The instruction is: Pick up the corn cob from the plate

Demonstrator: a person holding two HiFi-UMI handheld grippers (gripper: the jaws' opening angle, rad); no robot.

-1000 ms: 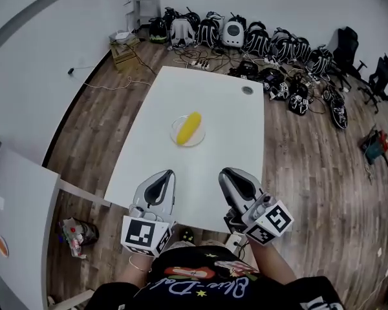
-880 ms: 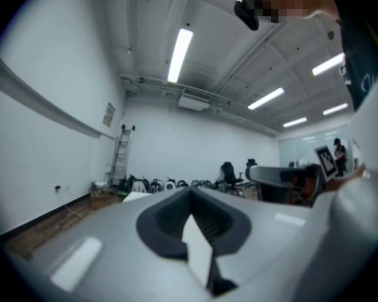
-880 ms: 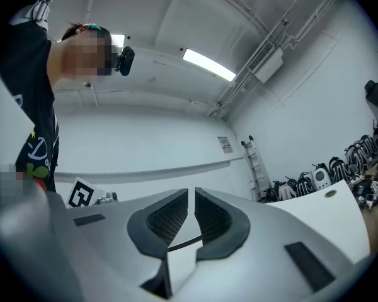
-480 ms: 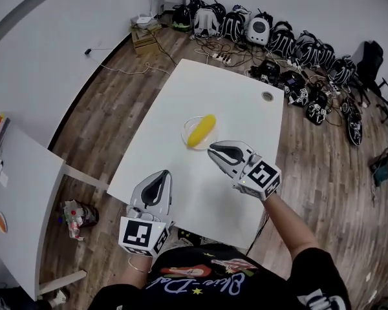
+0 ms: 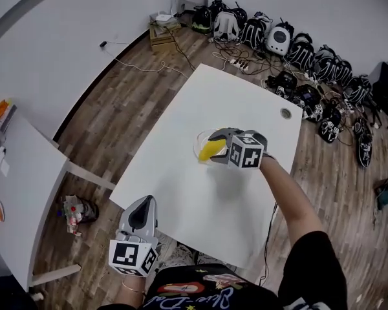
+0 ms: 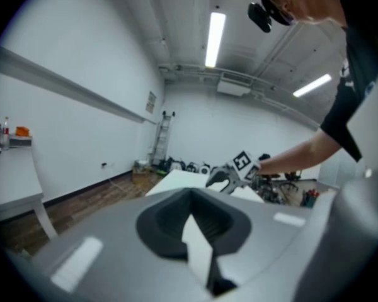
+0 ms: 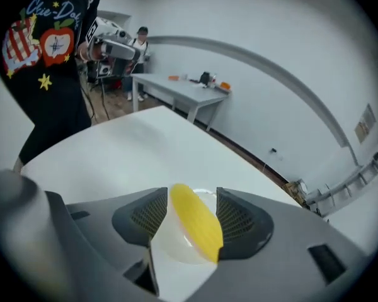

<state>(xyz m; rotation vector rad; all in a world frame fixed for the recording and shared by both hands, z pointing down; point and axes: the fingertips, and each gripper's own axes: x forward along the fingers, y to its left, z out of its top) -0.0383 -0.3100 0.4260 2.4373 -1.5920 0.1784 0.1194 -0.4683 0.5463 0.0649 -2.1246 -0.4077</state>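
- Toward twelve o'clock of the middle of the smooth, matte white rectangular table (image 5: 200, 199), a small round plate (image 5: 198, 141) of clear, glassy material is sitting. The bright yellow, blunt-ended corn cob (image 5: 213, 150) is lying on it. The cob's skin is looking smooth and slightly glossy, and no kernel texture is showing.
- Reaching in from three o'clock of the plate, the grey moulded-plastic right gripper (image 7: 193, 199) is pointing steeply down. Its jaws have just been opening and are standing wide apart, with the cob between the black, mesh-textured pads (image 7: 152, 214).
- In the right gripper view a strip of plate is showing between the cob and the pad at nine o'clock, so the pads are not squeezing it.
- Off the table's edge at seven o'clock, the matching grey left gripper (image 5: 142, 201) is hanging with its jaws drawn together at the tips and nothing between them.
- Each gripper is carrying a white cube (image 5: 247, 152) printed with blocky black-and-white square markers. No word is reading off them.
- The person is wearing a black T-shirt (image 7: 50, 36) with an apple patch, a yellow star and pale blue cursive lettering. It seems to begin "Blue-D", and the rest is running out of view.
- Brown wood-plank floor (image 5: 116, 108) is surrounding the table. Black and white backpacks (image 5: 291, 44) are lining the wall at one o'clock.
- At nine o'clock, a second white table (image 5: 16, 192) is standing.
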